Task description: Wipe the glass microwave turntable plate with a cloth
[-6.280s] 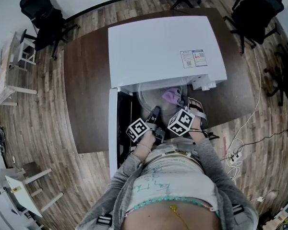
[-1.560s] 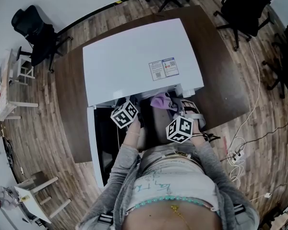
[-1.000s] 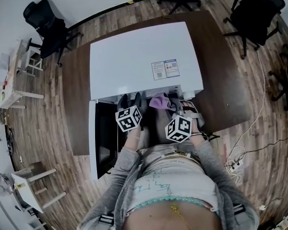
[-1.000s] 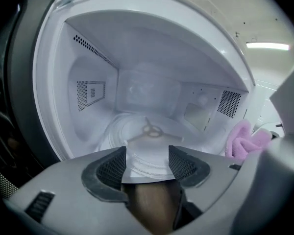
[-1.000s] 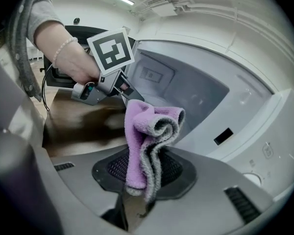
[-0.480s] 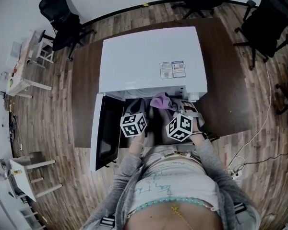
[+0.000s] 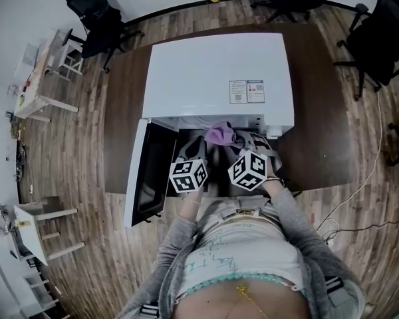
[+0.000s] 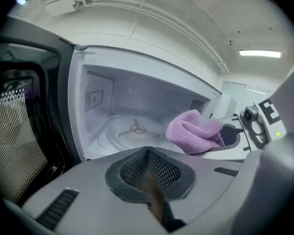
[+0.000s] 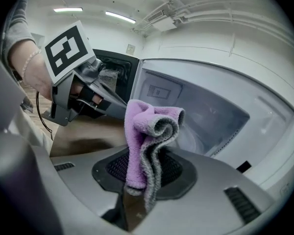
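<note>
From above we get only the microwave's (image 7: 219, 72) white top, with its door (image 7: 149, 171) swung open at the left; the roof hides the cavity. Only the left gripper view gives us the plate (image 8: 130, 131), lying flat on the cavity floor (the hub shows through the glass). The left gripper (image 7: 193, 145) (image 8: 148, 155) has jaws that have just been closing, and they now meet with nothing between them. Just to its right, the right gripper (image 7: 236, 141) (image 9: 139, 173) pinches the cloth (image 7: 219, 135) (image 8: 191, 131) (image 9: 147, 131), lilac on one face and grey on the other. In its own view the fold stands up out of the jaws, at the mouth of the cavity in front of the plate. That view also catches the left hand (image 9: 32, 67) behind its marker cube. Both grippers sit side by side at the opening, pointing inward and tilted down.
</note>
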A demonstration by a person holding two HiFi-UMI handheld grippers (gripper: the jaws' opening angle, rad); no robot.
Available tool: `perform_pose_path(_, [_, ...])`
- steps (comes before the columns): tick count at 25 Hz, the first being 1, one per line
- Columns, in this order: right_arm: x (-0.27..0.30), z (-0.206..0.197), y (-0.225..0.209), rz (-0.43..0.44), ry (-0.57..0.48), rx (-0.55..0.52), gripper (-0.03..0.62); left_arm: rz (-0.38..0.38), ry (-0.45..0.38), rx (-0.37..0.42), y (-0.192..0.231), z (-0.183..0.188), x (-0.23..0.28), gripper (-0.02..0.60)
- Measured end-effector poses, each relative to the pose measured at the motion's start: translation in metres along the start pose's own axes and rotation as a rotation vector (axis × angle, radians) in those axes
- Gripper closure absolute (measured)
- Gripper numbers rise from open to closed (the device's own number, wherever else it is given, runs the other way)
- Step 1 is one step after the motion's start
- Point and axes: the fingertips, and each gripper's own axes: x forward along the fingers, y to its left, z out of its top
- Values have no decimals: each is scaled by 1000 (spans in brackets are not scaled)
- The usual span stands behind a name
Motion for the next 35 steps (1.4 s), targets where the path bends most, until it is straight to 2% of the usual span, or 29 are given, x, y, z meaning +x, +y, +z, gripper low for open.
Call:
perform_pose_path(7, [-3,20,-7,-36,-24,9,479,-82,9,122,-7,12,-13,571])
perform_pose_path(16, [-19,54,-16,-143,-85,0,479,-227,-22,195,-23,38,-29,571])
perform_pose_path(26, [-29,87,-4,-192,-113,30,479,-342,-49,221,-23,61,-47,571])
perform_pose_path(35, [-46,124,9,-229,-207,167,479,-461,-95,250,-21,81,-70,571])
